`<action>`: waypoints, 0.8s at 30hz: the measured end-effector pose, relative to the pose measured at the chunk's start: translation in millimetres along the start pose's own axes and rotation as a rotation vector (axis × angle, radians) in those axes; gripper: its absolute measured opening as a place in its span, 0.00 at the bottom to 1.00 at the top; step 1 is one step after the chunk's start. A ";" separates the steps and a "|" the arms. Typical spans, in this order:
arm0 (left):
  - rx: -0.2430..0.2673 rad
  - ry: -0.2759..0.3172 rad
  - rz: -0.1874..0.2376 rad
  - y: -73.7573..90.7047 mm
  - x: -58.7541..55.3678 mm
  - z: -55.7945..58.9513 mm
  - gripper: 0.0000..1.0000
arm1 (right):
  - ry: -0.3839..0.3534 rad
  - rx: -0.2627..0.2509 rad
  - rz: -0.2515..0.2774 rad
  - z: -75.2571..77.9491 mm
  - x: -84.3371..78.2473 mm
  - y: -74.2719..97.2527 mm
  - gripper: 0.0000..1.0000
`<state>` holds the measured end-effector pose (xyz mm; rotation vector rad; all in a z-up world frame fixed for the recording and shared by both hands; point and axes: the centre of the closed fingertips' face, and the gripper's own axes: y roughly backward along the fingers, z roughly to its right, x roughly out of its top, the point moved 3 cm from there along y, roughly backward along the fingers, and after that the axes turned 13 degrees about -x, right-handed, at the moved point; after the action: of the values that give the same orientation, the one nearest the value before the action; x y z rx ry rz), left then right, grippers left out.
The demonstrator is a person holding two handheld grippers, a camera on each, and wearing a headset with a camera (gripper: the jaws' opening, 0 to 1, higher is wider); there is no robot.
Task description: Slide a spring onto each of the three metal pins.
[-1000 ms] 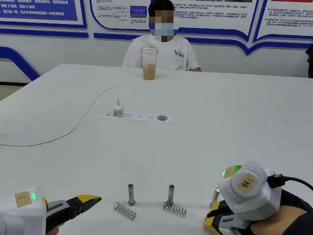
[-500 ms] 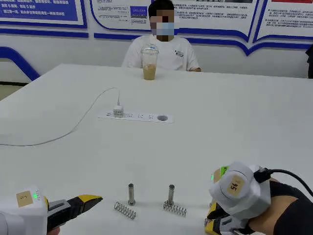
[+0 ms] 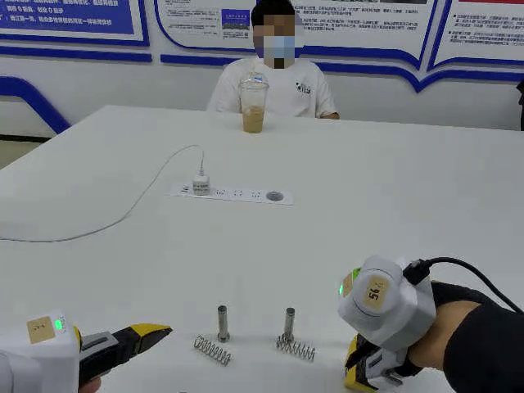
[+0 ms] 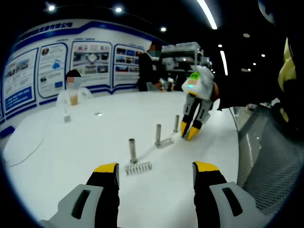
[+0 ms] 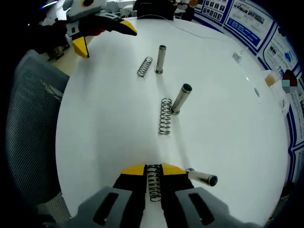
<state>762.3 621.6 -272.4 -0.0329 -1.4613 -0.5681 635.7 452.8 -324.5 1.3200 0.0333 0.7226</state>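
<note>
Altogether three pins [image 5: 160, 59] [image 5: 180, 99] [image 5: 202, 178], three springs [image 5: 144, 66] [image 5: 165, 116]; one spring [image 5: 153, 184] clamped in right gripper [image 5: 153, 169].

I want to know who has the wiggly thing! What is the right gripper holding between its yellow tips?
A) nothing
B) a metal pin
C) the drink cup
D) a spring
D: in the right gripper view, the right gripper has its jaws closed on a spring, with a metal pin just beside it.
</note>
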 end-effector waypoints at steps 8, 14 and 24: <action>0.002 -0.002 -0.004 -0.1 -0.2 -0.5 0.64 | -0.090 -0.041 0.114 6.3 8.6 15.9 0.12; -0.004 -0.008 -0.006 -2.4 1.5 1.2 0.64 | -0.174 -0.078 0.184 14.7 9.0 30.0 0.12; -0.005 -0.011 -0.008 -2.1 3.0 1.1 0.64 | -0.314 -0.120 0.270 24.6 3.4 43.8 0.12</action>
<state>760.5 619.1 -270.1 -0.0343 -1.4718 -0.5789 628.4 436.1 -277.5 1.3223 -0.4418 0.7239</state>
